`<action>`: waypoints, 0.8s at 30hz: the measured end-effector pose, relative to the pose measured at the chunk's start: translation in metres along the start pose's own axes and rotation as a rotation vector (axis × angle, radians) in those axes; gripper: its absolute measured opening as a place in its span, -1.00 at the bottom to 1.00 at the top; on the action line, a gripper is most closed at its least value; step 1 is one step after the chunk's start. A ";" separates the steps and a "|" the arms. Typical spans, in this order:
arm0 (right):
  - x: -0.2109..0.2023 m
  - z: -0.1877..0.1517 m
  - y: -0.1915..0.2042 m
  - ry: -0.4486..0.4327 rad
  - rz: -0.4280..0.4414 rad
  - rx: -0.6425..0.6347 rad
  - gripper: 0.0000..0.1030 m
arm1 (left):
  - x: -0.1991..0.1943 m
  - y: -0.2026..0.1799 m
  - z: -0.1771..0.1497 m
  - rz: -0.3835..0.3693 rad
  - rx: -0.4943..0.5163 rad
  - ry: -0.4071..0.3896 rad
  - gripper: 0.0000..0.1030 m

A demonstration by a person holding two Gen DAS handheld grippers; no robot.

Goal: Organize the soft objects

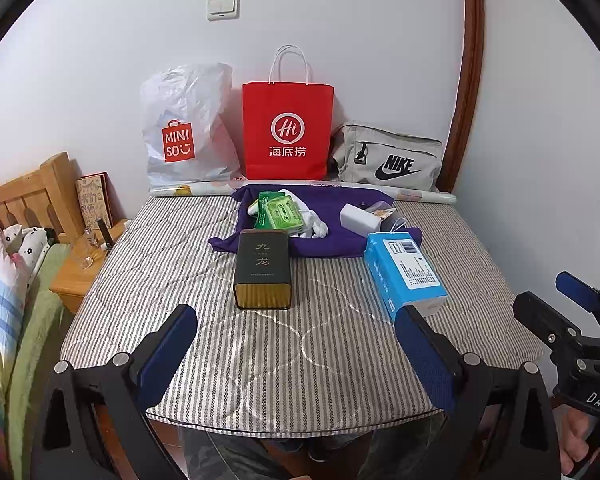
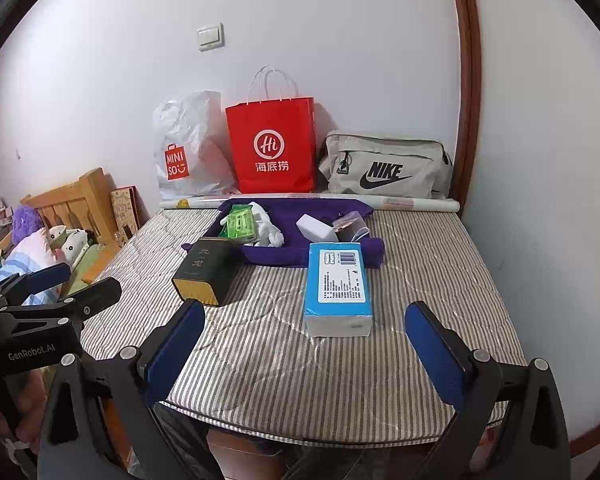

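Right wrist view: right gripper [image 2: 304, 340] and left gripper [image 1: 296, 344] both spread wide, holding nothing; tissue pack [image 2: 337, 288] is squishy; a corner grab probably slips or crumples it.

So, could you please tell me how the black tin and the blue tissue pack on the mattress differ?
The black tin is dark with a gold end and rigid-looking; the blue tissue pack is bright blue with a white label and soft wrapping. The tin overlaps the purple cloth edge. Both lie flat, untouched.
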State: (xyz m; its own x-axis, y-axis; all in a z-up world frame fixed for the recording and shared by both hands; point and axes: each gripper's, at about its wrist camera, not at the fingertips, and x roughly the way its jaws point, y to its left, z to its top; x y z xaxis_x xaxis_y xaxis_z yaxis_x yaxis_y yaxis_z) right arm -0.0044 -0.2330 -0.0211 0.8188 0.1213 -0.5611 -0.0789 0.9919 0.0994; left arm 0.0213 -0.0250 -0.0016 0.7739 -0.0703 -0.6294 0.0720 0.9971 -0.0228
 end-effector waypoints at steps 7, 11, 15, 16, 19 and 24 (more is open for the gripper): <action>-0.001 0.000 0.001 -0.002 0.001 -0.001 0.93 | 0.000 0.001 -0.001 -0.001 0.000 -0.002 0.94; -0.002 0.000 0.001 -0.003 0.003 -0.001 0.93 | 0.000 0.001 -0.001 -0.001 0.001 0.000 0.94; -0.003 -0.001 0.001 -0.004 0.004 -0.002 0.93 | 0.000 0.001 -0.001 -0.003 -0.001 0.000 0.94; -0.003 -0.001 0.002 -0.004 0.004 -0.002 0.93 | 0.000 0.001 -0.001 -0.001 -0.002 -0.001 0.94; -0.003 -0.001 0.002 -0.005 0.003 -0.003 0.93 | 0.000 0.002 -0.002 -0.002 -0.003 0.001 0.94; -0.005 -0.001 0.003 -0.005 0.006 -0.007 0.93 | -0.001 0.001 -0.001 -0.002 -0.003 0.000 0.94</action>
State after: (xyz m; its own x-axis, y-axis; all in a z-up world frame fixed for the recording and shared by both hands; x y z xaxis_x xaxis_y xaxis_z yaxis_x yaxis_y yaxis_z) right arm -0.0091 -0.2311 -0.0187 0.8213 0.1270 -0.5562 -0.0876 0.9914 0.0971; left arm 0.0200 -0.0235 -0.0019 0.7740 -0.0718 -0.6292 0.0713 0.9971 -0.0262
